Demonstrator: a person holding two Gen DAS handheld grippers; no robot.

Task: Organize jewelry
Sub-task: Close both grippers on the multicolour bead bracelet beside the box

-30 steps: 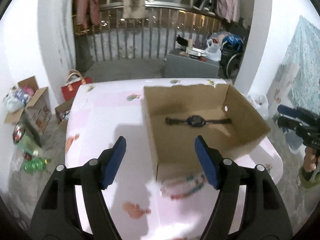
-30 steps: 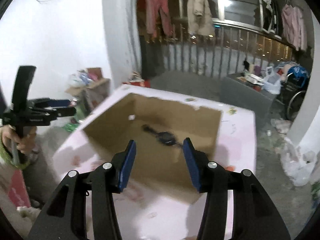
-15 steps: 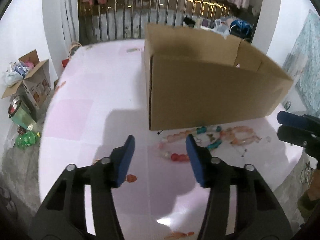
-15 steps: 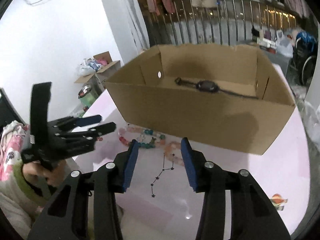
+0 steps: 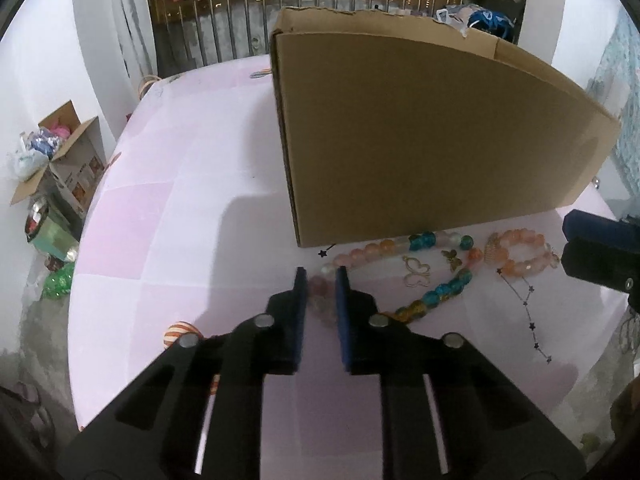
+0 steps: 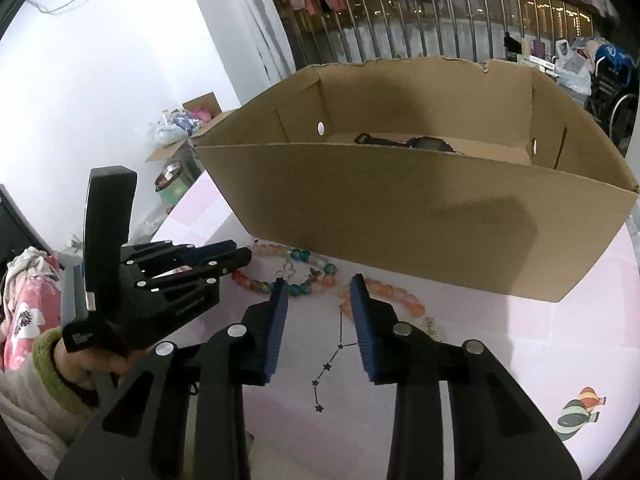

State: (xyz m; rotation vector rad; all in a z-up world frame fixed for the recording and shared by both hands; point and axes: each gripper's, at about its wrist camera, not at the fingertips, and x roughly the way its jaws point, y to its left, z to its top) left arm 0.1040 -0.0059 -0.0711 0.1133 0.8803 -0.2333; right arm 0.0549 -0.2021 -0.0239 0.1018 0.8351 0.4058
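Observation:
A brown cardboard box [image 5: 420,136] stands on the pink table; in the right wrist view the box [image 6: 420,216] holds a black watch [image 6: 424,143]. In front of it lie a beaded necklace of pink, orange and blue beads [image 5: 448,292], a pink bead bracelet [image 5: 524,256] and a thin star chain [image 5: 528,312]. My left gripper [image 5: 321,280] is low on the table, shut on the necklace's pale pink end beads. My right gripper [image 6: 318,286] is open above the star chain [image 6: 332,364], with the bracelet [image 6: 396,296] just past its right finger.
The box's near wall rises right behind the jewelry. A butterfly charm [image 5: 416,276] lies among the beads. The table's front edge curves close below both grippers. Open cartons and bottles [image 5: 52,184] stand on the floor to the left.
Both grippers have dropped from above the box to table level in front of it. My left gripper has narrowed from wide open and closed on the necklace's end.

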